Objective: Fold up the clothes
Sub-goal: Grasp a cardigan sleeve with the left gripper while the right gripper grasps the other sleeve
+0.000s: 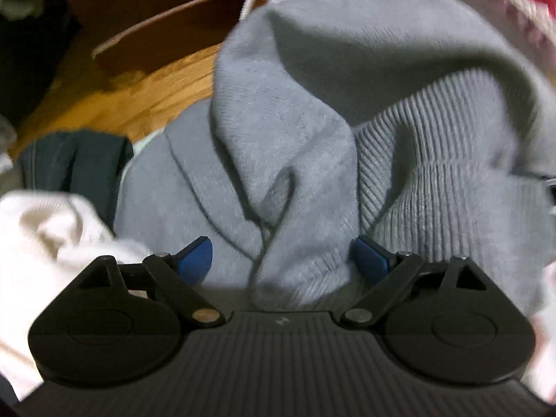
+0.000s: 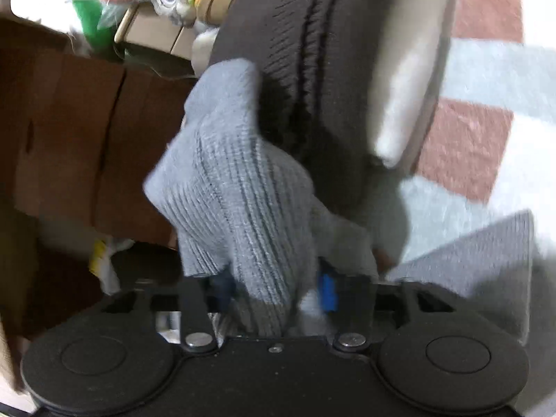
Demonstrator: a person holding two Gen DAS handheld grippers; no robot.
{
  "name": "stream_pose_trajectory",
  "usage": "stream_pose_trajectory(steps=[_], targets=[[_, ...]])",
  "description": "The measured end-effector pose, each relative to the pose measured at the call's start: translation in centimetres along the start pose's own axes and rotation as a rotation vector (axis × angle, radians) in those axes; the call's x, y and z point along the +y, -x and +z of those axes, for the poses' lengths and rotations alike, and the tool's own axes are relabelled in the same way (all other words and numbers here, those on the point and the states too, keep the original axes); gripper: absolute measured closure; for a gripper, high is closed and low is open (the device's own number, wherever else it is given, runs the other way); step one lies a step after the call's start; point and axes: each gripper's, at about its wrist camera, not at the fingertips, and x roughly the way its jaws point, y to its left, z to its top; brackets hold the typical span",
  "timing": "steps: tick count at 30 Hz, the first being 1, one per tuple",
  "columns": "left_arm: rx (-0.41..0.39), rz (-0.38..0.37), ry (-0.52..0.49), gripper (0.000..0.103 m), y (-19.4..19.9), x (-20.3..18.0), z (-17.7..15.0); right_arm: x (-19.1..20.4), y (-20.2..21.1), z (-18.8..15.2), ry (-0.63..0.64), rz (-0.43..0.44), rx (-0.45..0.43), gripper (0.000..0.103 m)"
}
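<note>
Wooden floor point(image 1: 114, 100); sweater point(image 1: 295, 173) between hand-held gripper point(image 1: 281, 260)

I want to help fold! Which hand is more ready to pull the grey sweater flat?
Probably the right. The right gripper has the grey sweater's ribbed edge bunched between its fingers, seemingly pinched. The left gripper stands wide open, with sweater fabric lying loosely between its fingers.

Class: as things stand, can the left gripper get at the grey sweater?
Probably yes. The left gripper stands open with a fold of the grey sweater already between its blue pads, and nothing blocks it.
</note>
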Motion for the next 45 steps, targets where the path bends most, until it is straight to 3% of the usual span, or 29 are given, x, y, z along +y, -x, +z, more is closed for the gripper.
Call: stream_pose_trajectory(steps=[1,4,6,8,9,11,13,15,17,19,20,21,22,23,24,25,26,27,28,30,35,42,45], targets=[[-0.003,-0.011,-0.002,0.048,-0.3,-0.2,-0.1,0.7,0.5,-0.5,0.054,-0.004,0.003,0.071],[0.008,-0.071,0.048,0.077,0.3,-0.1,-0.1,3.0,2.4,-2.5,0.195,0.061,0.032,0.076],[-0.053,-0.106,0.014,0.083,2.8,-0.4,-0.4,4.2,4.1,-4.0,0.256,0.138,0.05,0.077],[-0.085,-0.164,0.006,0.083,4.7,-0.4,-0.9,4.7,5.9,-5.5,0.3,0.177,0.052,0.077],[-0.089,-0.157,-0.005,0.083,5.2,-0.6,-1.0,4.9,6.8,-6.1,0.322,0.176,0.048,0.077],[-0.098,-0.108,-0.043,0.079,5.4,-0.9,-1.4,4.4,7.5,-6.7,0.361,0.095,0.016,0.075],[-0.101,-0.023,-0.092,0.063,4.4,-1.3,-1.6,3.6,7.2,-6.3,0.369,-0.003,-0.02,0.062],[-0.089,0.034,-0.118,0.052,3.0,-1.6,-1.7,2.4,6.2,-5.2,0.33,-0.052,-0.054,0.057],[-0.068,0.003,-0.08,0.047,1.9,-0.9,-1.3,1.1,4.8,-3.9,0.278,-0.065,-0.084,0.045],[-0.047,-0.034,-0.029,0.03,0.7,0.1,-0.9,-0.1,3.1,-2.8,0.229,-0.08,-0.102,0.017],[-0.029,-0.051,0.005,0.024,-0.2,0.5,-0.6,-0.9,2.2,-2.3,0.205,-0.088,-0.105,0.012],[-0.009,-0.068,0.04,0.012,-1.1,0.9,-0.4,-1.4,1.4,-1.9,0.178,-0.079,-0.109,0.008],[-0.025,-0.053,0.122,0.008,-1.9,1.0,-0.5,-1.7,0.6,-1.6,0.147,-0.057,-0.114,0.008],[-0.018,-0.064,0.151,0.009,-2.4,1.3,-0.6,-2.1,-0.2,-1.3,0.116,-0.035,-0.12,0.008],[-0.007,-0.079,0.173,0.02,-2.9,1.5,-0.6,-2.4,-1.0,-1.0,0.085,-0.012,-0.126,0.019],[-0.023,-0.074,0.155,0.044,-2.4,1.2,-0.7,-2.8,-1.8,-0.7,0.054,0.01,-0.131,0.054],[-0.042,-0.068,0.132,0.054,-1.8,0.8,-0.7,-2.7,-1.9,-0.7,0.038,0.045,-0.136,0.061],[-0.077,-0.058,0.106,0.079,-0.6,0.3,-0.8,-2.1,-1.0,-1.2,0.056,0.089,-0.153,0.067],[-0.114,-0.047,0.08,0.089,0.6,-0.2,-1.0,-1.3,0.2,-1.8,0.092,0.131,-0.178,0.069],[-0.199,-0.087,0.057,0.091,3.6,-0.8,-1.4,0.3,2.8,-3.0,0.155,0.203,-0.225,0.071],[-0.391,-0.135,-0.029,0.091,10.8,-3.3,-2.4,3.6,10.2,-5.7,0.246,0.287,-0.324,0.072],[-0.505,-0.215,-0.118,0.092,17.9,-6.7,-3.1,5.9,20.1,-10.5,0.345,0.236,-0.483,0.074],[-0.544,-0.333,-0.169,0.096,20.4,-7.8,-3.7,6.4,24.2,-13.1,0.366,0.193,-0.549,0.074]])
